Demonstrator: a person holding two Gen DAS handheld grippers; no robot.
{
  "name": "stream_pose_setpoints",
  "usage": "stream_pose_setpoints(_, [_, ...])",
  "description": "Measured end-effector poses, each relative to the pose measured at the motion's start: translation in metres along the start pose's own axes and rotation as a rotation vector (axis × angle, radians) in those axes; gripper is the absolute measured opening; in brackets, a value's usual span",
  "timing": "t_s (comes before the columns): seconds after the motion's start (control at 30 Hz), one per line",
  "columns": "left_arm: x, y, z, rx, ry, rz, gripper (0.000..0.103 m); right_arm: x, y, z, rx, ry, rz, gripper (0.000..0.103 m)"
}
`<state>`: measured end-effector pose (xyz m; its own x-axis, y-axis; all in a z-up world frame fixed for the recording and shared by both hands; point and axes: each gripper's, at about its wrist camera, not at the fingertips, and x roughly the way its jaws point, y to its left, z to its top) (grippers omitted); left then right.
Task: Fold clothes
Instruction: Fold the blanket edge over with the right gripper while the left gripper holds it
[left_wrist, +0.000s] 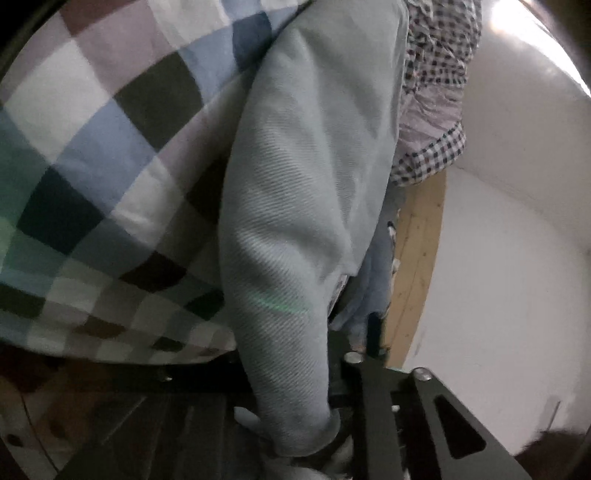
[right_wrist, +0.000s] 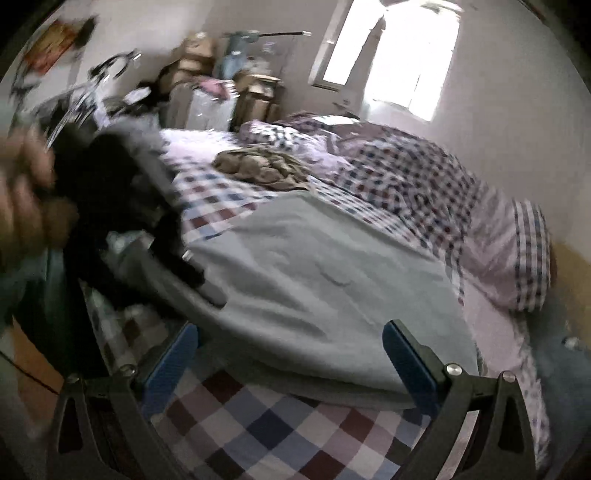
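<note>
checked bedsheet (right_wrist: 258, 424); bright window (right_wrist: 399, 55); cardboard boxes (right_wrist: 195, 55); wooden bed frame (left_wrist: 417, 258)

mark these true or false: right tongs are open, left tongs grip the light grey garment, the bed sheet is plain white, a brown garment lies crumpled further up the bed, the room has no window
1. The right tongs are open. True.
2. The left tongs are shut on the light grey garment. True.
3. The bed sheet is plain white. False: it is checkered.
4. A brown garment lies crumpled further up the bed. True.
5. The room has no window. False: a bright window is in the far wall.
</note>
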<state>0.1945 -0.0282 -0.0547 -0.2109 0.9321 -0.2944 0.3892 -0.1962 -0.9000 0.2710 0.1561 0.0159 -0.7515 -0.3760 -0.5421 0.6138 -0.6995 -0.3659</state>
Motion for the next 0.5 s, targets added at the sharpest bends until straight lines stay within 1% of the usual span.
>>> stream_pose_setpoints(0.1, [-0.001, -0.001, 0.001, -0.011, 0.014, 0.003, 0.016, 0.011, 0.024, -0.003, -0.135, 0.010, -0.060, 0.102])
stream_pose_setpoints(0.13, [-0.001, -0.003, 0.001, -0.009, 0.019, 0.000, 0.016, 0.017, 0.029, -0.003, -0.163, 0.016, -0.068, 0.102])
stream_pose_setpoints(0.2, [-0.003, -0.008, -0.001, -0.003, 0.028, -0.008, 0.015, 0.030, 0.037, -0.002, -0.203, 0.029, -0.077, 0.102])
stream_pose_setpoints(0.3, [-0.005, -0.015, -0.002, 0.005, 0.042, -0.019, 0.015, 0.043, 0.044, 0.001, -0.244, 0.015, -0.095, 0.102])
stream_pose_setpoints(0.37, [-0.006, -0.019, -0.004, 0.010, 0.051, -0.027, 0.015, 0.054, 0.047, 0.007, -0.274, 0.009, -0.118, 0.096])
stream_pose_setpoints(0.43, [-0.008, -0.024, -0.005, 0.015, 0.060, -0.034, 0.015, 0.063, 0.046, 0.014, -0.279, 0.007, -0.136, 0.079])
stream_pose_setpoints(0.47, [-0.008, -0.026, -0.006, 0.018, 0.064, -0.038, 0.015, 0.068, 0.045, 0.016, -0.278, 0.005, -0.148, 0.077])
stream_pose_setpoints(0.5, [-0.009, -0.028, -0.006, 0.025, 0.069, -0.041, 0.016, 0.073, 0.045, 0.019, -0.283, 0.004, -0.160, 0.070])
